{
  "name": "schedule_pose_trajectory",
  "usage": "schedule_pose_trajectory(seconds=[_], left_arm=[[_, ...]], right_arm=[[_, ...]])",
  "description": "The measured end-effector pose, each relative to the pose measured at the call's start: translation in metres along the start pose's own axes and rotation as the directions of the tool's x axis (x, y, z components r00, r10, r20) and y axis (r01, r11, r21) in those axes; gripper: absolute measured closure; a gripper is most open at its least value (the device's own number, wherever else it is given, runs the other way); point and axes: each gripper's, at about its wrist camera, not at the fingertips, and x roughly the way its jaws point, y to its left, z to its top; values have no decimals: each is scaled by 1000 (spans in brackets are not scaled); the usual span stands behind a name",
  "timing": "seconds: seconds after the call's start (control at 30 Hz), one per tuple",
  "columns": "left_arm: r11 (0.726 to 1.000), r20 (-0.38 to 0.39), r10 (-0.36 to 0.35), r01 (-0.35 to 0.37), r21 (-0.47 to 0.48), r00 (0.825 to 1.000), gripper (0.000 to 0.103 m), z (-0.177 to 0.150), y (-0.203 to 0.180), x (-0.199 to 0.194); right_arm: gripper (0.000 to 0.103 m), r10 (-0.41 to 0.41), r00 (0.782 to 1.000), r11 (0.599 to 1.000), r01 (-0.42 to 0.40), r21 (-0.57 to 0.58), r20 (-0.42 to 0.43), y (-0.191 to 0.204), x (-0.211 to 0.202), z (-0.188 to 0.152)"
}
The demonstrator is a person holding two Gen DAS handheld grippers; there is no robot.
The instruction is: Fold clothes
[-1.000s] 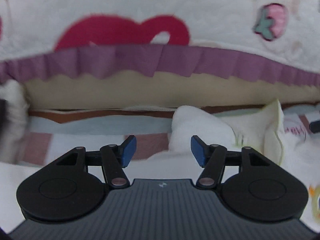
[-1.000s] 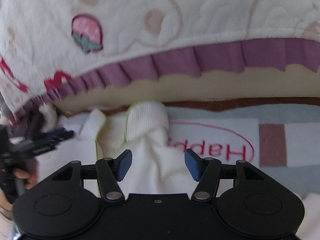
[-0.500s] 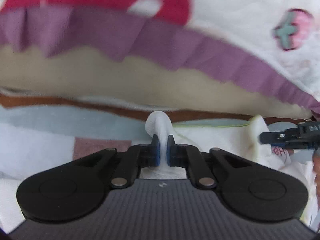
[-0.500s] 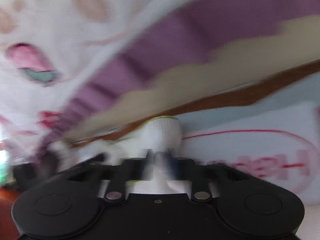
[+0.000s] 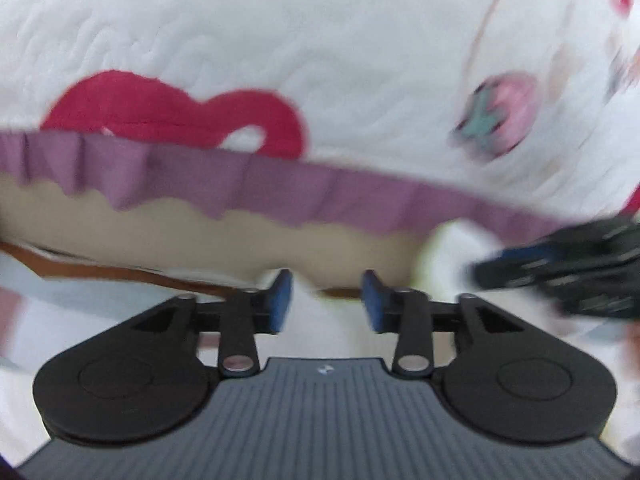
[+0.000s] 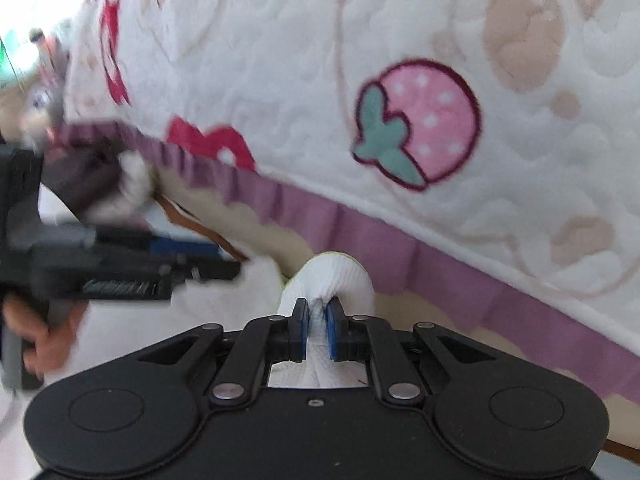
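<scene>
My right gripper (image 6: pixel 318 322) is shut on the ribbed cuff (image 6: pixel 332 276) of a white garment (image 6: pixel 240 304), which bunches up between its blue pads. The left wrist view shows that gripper (image 5: pixel 492 266) blurred at the right edge, with the cuff (image 5: pixel 452 248) at its tip. My left gripper (image 5: pixel 326 300) has its jaws opening. White cloth (image 5: pixel 324 336) lies low between the fingers, and the pads do not press on it. In the right wrist view the left gripper (image 6: pixel 216 258) reaches in from the left, held by a hand (image 6: pixel 24 340).
A quilted white blanket (image 5: pixel 320 60) with strawberry (image 6: pixel 420 124) and red motifs hangs over the bed side just ahead. Its purple frill (image 5: pixel 280 188) runs across both views above a beige panel (image 5: pixel 160 232). A patchwork mat lies under the garment.
The left gripper pinched the white cloth half a second ago and has since let go and spread. The right gripper closed on the cuff, rolled and swung in close to the left one.
</scene>
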Motion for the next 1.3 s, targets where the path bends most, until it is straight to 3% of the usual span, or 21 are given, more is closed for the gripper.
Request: schedule_pose_trajectory(seconds=[0.13, 0.17, 0.23, 0.3, 0.37, 0.43, 0.47, 0.53, 0.57, 0.6, 0.7, 0.8, 0.87, 0.9, 0.93, 1.03, 1.13, 1.17, 1.2, 1.23, 1.3], left_arm=[[995, -39, -99, 99, -26, 994, 44, -9, -5, -4], [995, -53, -94, 94, -17, 994, 44, -13, -10, -5], [997, -96, -75, 75, -2, 993, 43, -14, -10, 4], [998, -124, -69, 69, 0, 990, 43, -17, -10, 13], [998, -146, -64, 65, 3, 987, 43, -22, -12, 22], [999, -182, -50, 53, 9, 982, 42, -26, -18, 33], [999, -199, -43, 46, 12, 979, 41, -28, -21, 38], [999, -261, -38, 40, 0, 965, 41, -30, -33, 59], [998, -267, -58, 57, -10, 962, 41, -32, -35, 59], [998, -262, -59, 56, -21, 963, 41, -33, -37, 59], [998, -241, -35, 24, -52, 970, 39, -38, -40, 63], [998, -227, -13, -3, -69, 974, 38, -42, -44, 71], [999, -221, -6, -5, -52, 975, 42, -45, -48, 76], [1000, -227, -13, 10, -17, 974, 61, -46, -52, 78], [999, -238, -25, 33, 30, 971, 99, -48, -58, 80], [980, -213, 19, 25, 198, 977, 98, -53, -77, 70], [966, -144, 23, 15, 259, 989, 98, -52, -84, 51], [967, -137, 23, 13, 256, 990, 98, -50, -83, 47], [967, -133, 22, 13, 253, 991, 98, -49, -81, 45], [968, -131, 21, 12, 250, 991, 98, -48, -79, 43], [968, -130, 24, 10, 252, 991, 98, -46, -76, 43]], right_arm=[[80, 29, 998, 994, -23, 104, -56, -24, -7, -4], [71, 19, 998, 989, -10, 145, -60, -34, -16, -9], [65, -29, 999, 968, 40, 250, -45, -61, -45, -26], [62, -97, 995, 928, 104, 357, -36, -91, -78, -47], [61, -221, 974, 851, 219, 477, -52, -127, -127, -78], [61, -383, 916, 745, 384, 545, -122, -154, -182, -115], [61, -473, 865, 688, 483, 542, -170, -162, -209, -132], [58, -638, 735, 586, 656, 476, -228, -161, -264, -165], [52, -678, 693, 545, 697, 466, -244, -161, -289, -182], [49, -681, 684, 514, 701, 494, -262, -164, -310, -198], [49, -636, 716, 408, 629, 662, -287, -171, -357, -246], [39, -599, 773, 363, 494, 790, -208, -165, -365, -278], [39, -579, 798, 327, 415, 849, -167, -169, -353, -290], [38, -575, 804, 303, 384, 872, -153, -172, -347, -294], [38, -570, 809, 276, 355, 893, -145, -178, -341, -299], [38, -551, 824, 241, 307, 921, -131, -192, -312, -302], [38, -625, 770, 299, 388, 872, -128, -192, -289, -287], [57, -642, 758, 338, 420, 842, -120, -193, -280, -282], [90, -649, 751, 378, 453, 807, -118, -195, -272, -275], [92, -660, 741, 412, 494, 766, -124, -198, -266, -266], [95, -704, 707, 440, 512, 738, -72, -196, -269, -244]])
